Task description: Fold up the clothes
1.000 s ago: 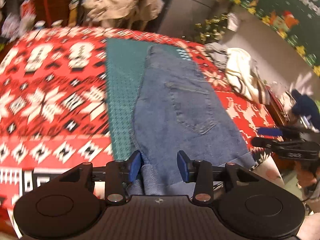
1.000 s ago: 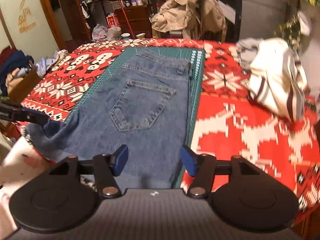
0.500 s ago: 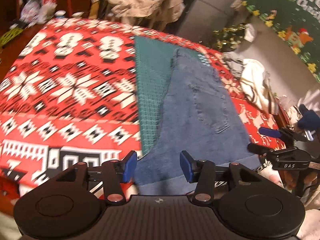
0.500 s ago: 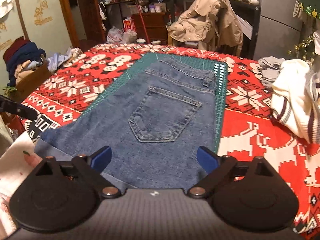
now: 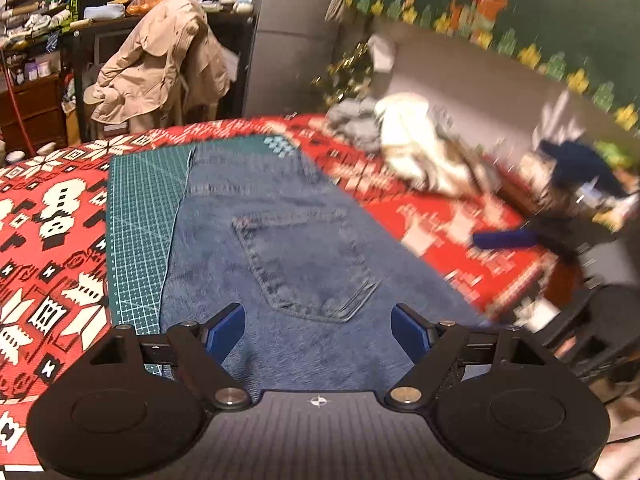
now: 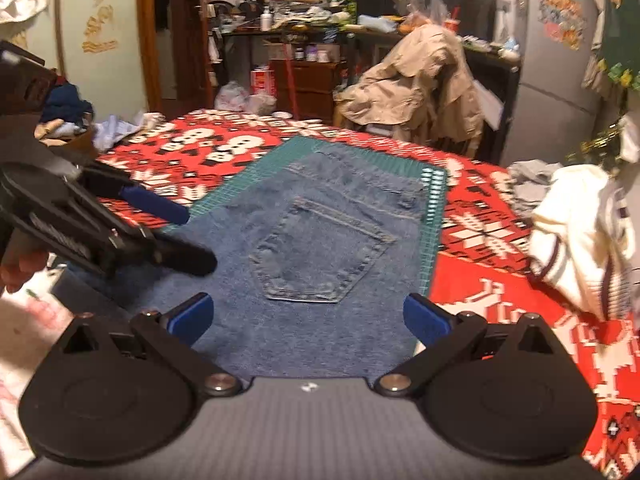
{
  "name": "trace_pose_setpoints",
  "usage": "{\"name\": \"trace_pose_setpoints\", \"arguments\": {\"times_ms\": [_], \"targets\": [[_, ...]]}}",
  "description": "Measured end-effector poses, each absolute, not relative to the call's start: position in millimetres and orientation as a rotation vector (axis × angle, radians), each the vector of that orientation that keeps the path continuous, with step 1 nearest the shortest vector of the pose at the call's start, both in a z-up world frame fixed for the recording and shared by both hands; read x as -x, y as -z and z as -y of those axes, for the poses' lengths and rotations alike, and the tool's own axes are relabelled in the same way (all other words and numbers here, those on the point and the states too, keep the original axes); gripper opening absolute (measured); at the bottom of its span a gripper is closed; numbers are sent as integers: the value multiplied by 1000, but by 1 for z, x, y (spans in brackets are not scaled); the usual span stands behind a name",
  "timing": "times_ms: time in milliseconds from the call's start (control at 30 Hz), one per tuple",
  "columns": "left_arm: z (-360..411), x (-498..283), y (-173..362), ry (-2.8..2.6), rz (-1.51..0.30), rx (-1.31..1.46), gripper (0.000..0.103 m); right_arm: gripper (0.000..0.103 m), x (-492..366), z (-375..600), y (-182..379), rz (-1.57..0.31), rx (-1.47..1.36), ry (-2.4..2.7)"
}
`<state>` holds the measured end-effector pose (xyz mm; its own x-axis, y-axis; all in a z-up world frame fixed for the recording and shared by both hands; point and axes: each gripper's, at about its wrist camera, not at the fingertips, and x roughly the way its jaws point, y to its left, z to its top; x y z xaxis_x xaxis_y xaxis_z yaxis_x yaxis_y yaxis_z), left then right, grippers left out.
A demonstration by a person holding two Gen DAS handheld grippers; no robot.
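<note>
Jeans (image 6: 320, 240) lie ahead of right claw (image 6: 308, 316)

Green cutting mat (image 5: 140, 216) on red patterned cloth (image 6: 500, 280); beige coat (image 6: 416, 80) draped behind, well apart.

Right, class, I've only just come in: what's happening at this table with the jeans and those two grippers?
A person is folding clothes with a handheld gripper in each hand. The blue jeans lie flat, back pocket up, on a green cutting mat over a red patterned tablecloth. The left gripper and right gripper both hover open over the near end, gripping nothing. A cream garment lies in a heap to the right.
</note>
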<state>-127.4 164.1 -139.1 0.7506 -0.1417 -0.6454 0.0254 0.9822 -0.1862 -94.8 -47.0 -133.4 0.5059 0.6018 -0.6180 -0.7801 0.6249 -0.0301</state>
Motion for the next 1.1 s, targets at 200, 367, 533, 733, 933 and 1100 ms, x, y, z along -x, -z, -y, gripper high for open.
{"name": "trace_pose_setpoints", "arguments": {"times_ms": [200, 367, 533, 733, 933, 1100], "targets": [[-149, 110, 159, 109, -729, 140, 67, 62, 86, 36, 145, -665, 334, -829], [-151, 104, 170, 128, -748, 194, 24, 15, 74, 21, 156, -709, 305, -857], [-158, 99, 181, 96, -784, 232, 9, 9, 69, -1, 170, -752, 323, -883], [-164, 101, 183, 78, -796, 257, 5, 6, 60, 9, 177, -805, 332, -817], [-162, 102, 183, 77, -791, 240, 5, 0, 40, 44, 172, -868, 245, -749], [-167, 101, 184, 83, -795, 279, 5, 5, 26, 47, 161, -846, 181, -696]]}}
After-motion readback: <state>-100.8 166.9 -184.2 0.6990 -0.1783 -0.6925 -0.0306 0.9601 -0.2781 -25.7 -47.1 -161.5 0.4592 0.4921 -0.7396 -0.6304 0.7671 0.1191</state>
